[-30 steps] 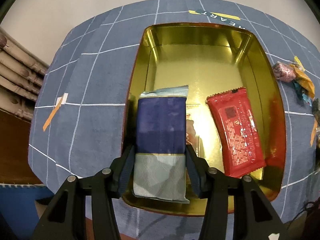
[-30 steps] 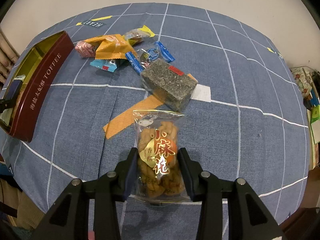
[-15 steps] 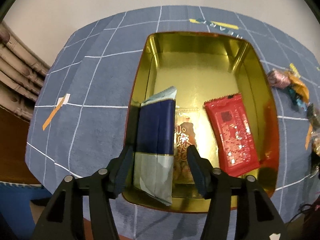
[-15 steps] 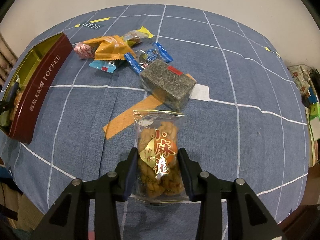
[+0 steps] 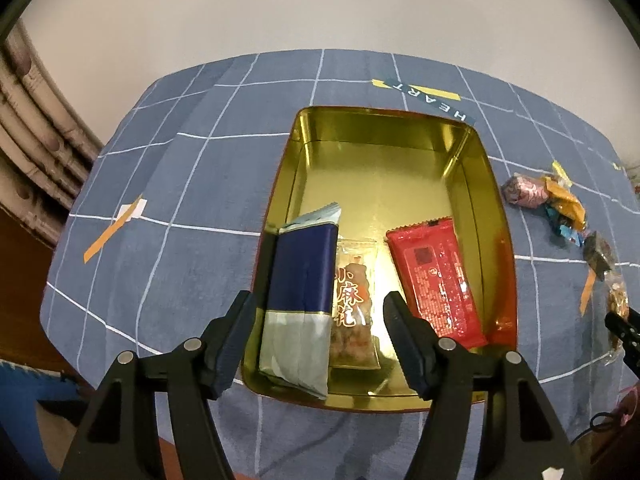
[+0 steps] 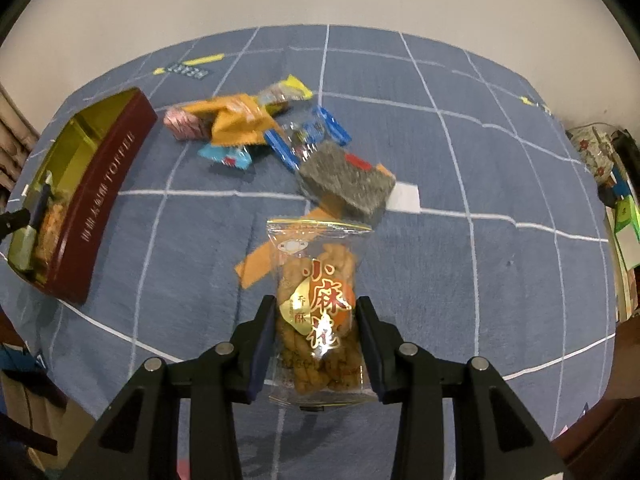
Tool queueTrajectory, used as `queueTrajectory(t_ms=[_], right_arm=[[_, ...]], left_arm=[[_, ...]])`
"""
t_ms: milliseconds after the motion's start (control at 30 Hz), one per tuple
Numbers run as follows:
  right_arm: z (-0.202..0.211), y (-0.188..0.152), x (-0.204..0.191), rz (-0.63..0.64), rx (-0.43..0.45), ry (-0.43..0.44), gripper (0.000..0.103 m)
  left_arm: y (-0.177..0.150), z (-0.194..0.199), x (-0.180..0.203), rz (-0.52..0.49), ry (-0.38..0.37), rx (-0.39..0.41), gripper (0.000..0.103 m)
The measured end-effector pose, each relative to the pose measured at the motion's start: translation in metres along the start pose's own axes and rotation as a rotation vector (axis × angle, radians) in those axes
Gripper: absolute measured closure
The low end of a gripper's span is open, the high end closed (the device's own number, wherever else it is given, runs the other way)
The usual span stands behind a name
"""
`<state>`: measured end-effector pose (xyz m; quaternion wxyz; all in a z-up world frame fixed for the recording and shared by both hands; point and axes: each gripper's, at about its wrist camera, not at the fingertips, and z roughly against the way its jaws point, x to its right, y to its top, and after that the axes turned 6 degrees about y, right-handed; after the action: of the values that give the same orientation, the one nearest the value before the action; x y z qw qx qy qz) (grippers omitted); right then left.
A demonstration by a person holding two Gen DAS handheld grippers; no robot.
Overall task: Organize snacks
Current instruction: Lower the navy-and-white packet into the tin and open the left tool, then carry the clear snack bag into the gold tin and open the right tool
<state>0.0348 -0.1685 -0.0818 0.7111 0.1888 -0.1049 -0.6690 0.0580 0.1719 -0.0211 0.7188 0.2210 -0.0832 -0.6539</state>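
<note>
A gold-lined toffee tin (image 5: 472, 168) sits on the blue checked cloth. Inside it, a blue and silver packet (image 5: 300, 300) leans on edge against the left wall, beside a clear twist-snack bag (image 5: 354, 312) and a red packet (image 5: 438, 280). My left gripper (image 5: 318, 330) is open above the tin's near end, its jaws apart from the blue packet. My right gripper (image 6: 316, 344) is shut on another clear twist-snack bag (image 6: 318, 308), held above the cloth. The tin's maroon side (image 6: 100, 200) shows at the left of the right wrist view.
A pile of loose snacks lies mid-table: an orange packet (image 6: 236, 124), a pink candy (image 6: 184, 126), blue wrappers (image 6: 280, 148) and a grey block (image 6: 348, 180). Orange tape (image 6: 260, 264) marks the cloth. Clutter stands at the table's right edge (image 6: 616, 184).
My left gripper opened and let go of the blue packet, which tipped on edge against the tin's left wall, then drew back. My right gripper rose slightly with its bag.
</note>
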Motion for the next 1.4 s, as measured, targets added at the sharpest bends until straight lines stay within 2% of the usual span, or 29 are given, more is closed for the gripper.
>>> queueTrajectory(t_ms=[167,567,700,833,967,1400], right_arm=[[0.012,0.012,-0.023,0.041,0.031,0.028,0.063],[0.028,0.057,-0.126,0.145,0.099,0.188,0.063],[0.021,0.069,-0.163,0.147,0.088,0.261,0.063],[0.009,0.075,-0.192,0.134,0.054,0.309,0.063],[-0.004,0.076,-0.214,0.121,0.022,0.31,0.063],[-0.045,0.069,-0.233,0.07,-0.051,0.253,0.063]], left_arm=[[-0.001,0.004,-0.012,0.049,-0.008,0.007,0.036],[-0.027,0.02,-0.048,0.191,-0.001,0.039,0.035],[-0.035,0.02,-0.062,0.228,0.021,0.036,0.035],[-0.04,0.017,-0.077,0.28,0.011,0.017,0.034],[-0.043,0.009,-0.087,0.338,0.0,-0.005,0.033],[-0.046,0.0,-0.094,0.375,0.003,-0.037,0.031]])
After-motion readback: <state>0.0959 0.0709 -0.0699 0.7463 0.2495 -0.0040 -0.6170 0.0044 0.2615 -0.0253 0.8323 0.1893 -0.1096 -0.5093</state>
